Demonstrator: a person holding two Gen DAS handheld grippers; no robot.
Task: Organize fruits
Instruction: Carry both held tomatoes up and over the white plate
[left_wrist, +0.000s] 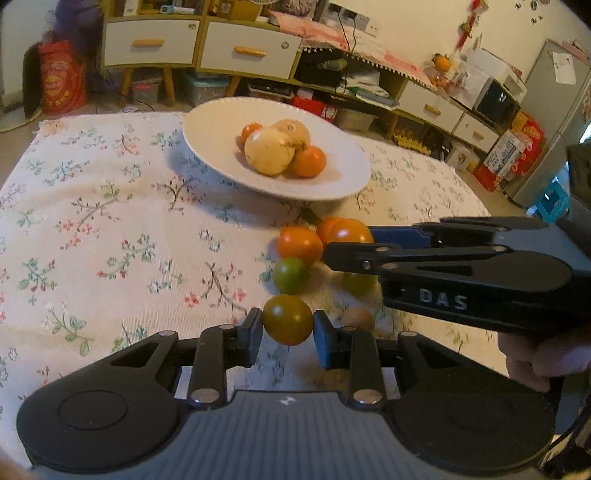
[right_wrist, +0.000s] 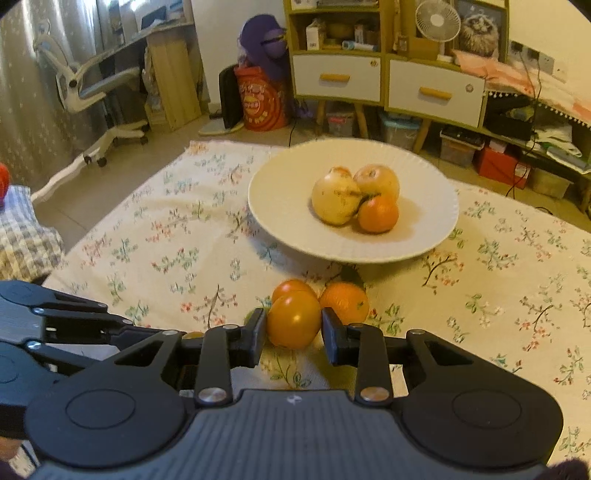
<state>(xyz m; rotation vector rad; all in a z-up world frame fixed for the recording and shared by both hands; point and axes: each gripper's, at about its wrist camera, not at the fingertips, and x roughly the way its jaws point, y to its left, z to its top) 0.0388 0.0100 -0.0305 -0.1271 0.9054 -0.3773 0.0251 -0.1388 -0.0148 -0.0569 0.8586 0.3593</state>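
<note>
Left wrist view: my left tool (left_wrist: 288, 325) pinches an olive tomato (left_wrist: 287, 319). My right tool (right_wrist: 293, 326) pinches an orange tomato (right_wrist: 293, 319). The plate (left_wrist: 207, 122), far on the table (left_wrist: 92, 221), already carries four fruits. I judge about half done: several small fruits remain near the plate, plus these two.

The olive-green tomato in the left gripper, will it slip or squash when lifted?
The olive-green tomato looks round and glossy, so it may slip or twist between the left gripper's narrow pads. Its skin shows no denting, so it is probably firm. Released on the tablecloth, it would likely roll.
</note>
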